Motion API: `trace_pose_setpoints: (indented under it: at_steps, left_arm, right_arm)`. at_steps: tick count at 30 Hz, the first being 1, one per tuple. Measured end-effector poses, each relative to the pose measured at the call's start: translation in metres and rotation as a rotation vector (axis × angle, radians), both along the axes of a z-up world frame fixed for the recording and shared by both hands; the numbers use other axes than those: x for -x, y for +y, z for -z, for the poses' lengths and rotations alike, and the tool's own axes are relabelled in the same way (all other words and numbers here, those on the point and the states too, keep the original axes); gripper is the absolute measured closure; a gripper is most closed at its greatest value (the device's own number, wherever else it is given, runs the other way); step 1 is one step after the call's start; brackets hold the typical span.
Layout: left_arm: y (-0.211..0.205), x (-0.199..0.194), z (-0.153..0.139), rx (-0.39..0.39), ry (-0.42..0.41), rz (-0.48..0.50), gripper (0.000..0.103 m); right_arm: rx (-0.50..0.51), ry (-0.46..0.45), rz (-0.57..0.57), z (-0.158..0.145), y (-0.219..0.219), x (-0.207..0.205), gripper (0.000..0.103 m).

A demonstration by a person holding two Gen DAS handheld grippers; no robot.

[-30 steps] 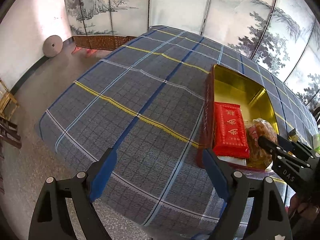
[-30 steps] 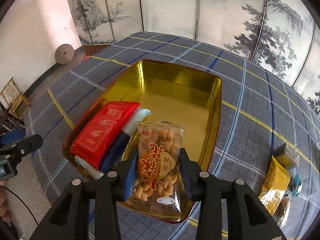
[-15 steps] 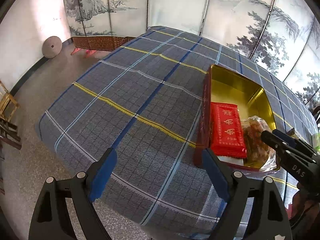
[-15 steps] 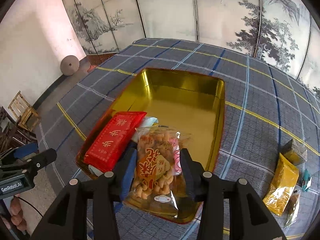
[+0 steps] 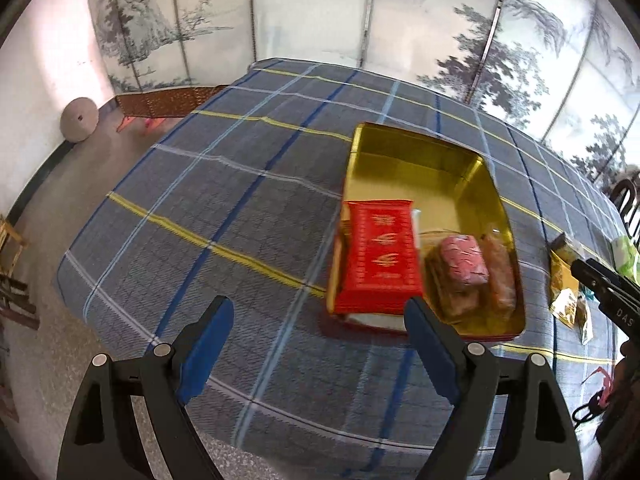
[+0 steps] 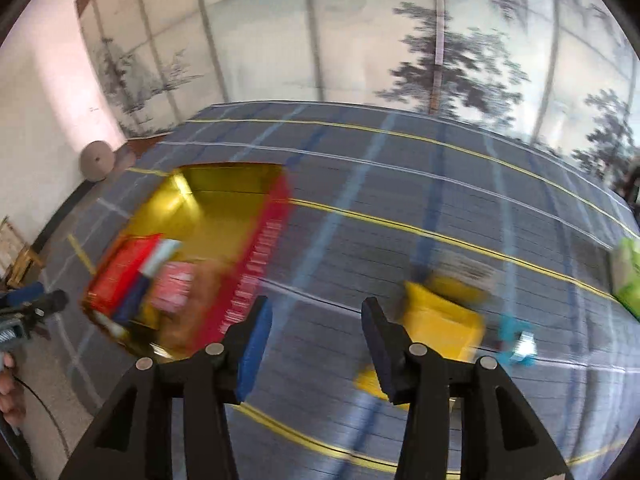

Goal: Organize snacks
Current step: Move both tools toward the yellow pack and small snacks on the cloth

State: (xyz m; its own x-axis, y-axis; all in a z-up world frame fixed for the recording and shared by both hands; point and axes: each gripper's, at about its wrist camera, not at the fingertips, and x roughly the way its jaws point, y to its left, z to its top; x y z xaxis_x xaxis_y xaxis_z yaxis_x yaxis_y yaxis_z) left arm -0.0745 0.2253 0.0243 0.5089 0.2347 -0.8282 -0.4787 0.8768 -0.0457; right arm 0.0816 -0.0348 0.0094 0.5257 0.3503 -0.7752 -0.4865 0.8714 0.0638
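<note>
A plaid cloth (image 5: 224, 216) in grey, blue and yellow covers the table. Behind it stands a painted screen (image 5: 400, 20) with ink trees. A stone disc (image 5: 79, 119) leans against the white wall (image 5: 36, 92), near a low wicker bench (image 5: 168, 98).

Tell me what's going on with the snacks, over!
Left gripper open, empty. Right gripper open, empty, near yellow packet. Peanut bag in gold tin beside red packet. Nothing blocking.

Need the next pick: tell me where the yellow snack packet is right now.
In the right wrist view the yellow snack packet lies on the plaid tablecloth, just right of the open right claw, with the gold tin off to the left.
</note>
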Motion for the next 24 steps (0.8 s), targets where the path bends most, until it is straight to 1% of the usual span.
trace_pose_setpoints:
  at_steps: [3,7,11,16,24]
  left_arm:
    - [-0.013,-0.007,-0.002,-0.009,0.002,0.030,0.018]
    - [-0.030,-0.017,-0.004,-0.020,0.003,0.068,0.018]
    - [-0.050,-0.027,-0.006,-0.030,0.007,0.110,0.018]
    - [-0.078,-0.041,-0.008,-0.040,0.010,0.173,0.018]
    - [-0.128,-0.063,-0.004,-0.068,0.024,0.279,0.018]
  right_arm:
    - [0.034,0.000,0.051,0.007,-0.028,-0.004,0.056]
    - [0.046,0.014,0.099,0.017,-0.061,-0.007,0.056]
    - [0.062,0.025,0.106,0.026,-0.080,-0.005,0.056]
    - [0.083,0.040,0.084,0.040,-0.087,-0.002,0.056]
    - [0.107,0.032,0.059,0.057,-0.092,-0.005,0.056]
